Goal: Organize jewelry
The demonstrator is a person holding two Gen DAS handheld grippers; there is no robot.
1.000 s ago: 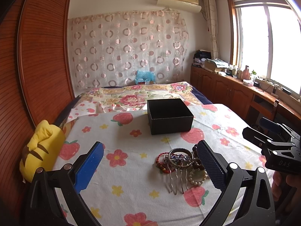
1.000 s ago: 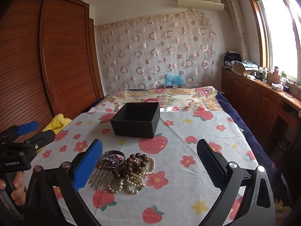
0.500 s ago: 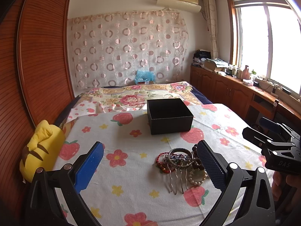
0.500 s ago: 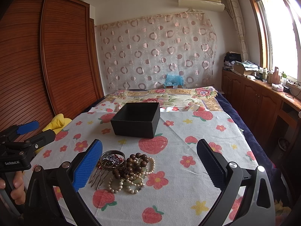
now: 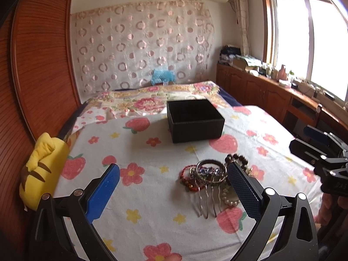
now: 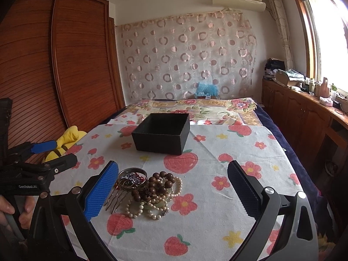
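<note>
1. The jewelry pile [image 5: 214, 181] lies on the bed, on a white cloth [image 5: 152, 195] printed with strawberries and flowers, near the cloth's front edge and well short of the black box [image 5: 195, 120].
2. The hair comb [image 5: 207, 199] lies flat with its long teeth pointing toward the front edge of the cloth and its decorated spine toward the box.
3. A silver bangle [image 5: 210, 170] rests on the comb's spine; a red beaded bracelet [image 5: 184, 177] sits just beside it on the side of the yellow plush toy [image 5: 42, 174].
4. The black box is open-topped and square, and stands upright near the middle of the cloth; its inside looks dark.
5. The right wrist view shows the far side of the pile clearly: a dark brown wooden bead bracelet [image 6: 155, 186] heaped over white pearl strands [image 6: 143, 208], all touching.
6. In the left wrist view those pearls and beads are partly hidden behind one finger.
7. The left gripper [image 5: 173, 192] hovers over the cloth, its blue-padded fingers spread wide and holding nothing; the pile sits close to the inner face of one finger.
8. The right gripper [image 6: 173, 192] is likewise spread apart and empty, with the comb and bangle just beside one blue finger.
9. Each view catches the other gripper at its edge, held in a hand [image 6: 15, 212].
</note>
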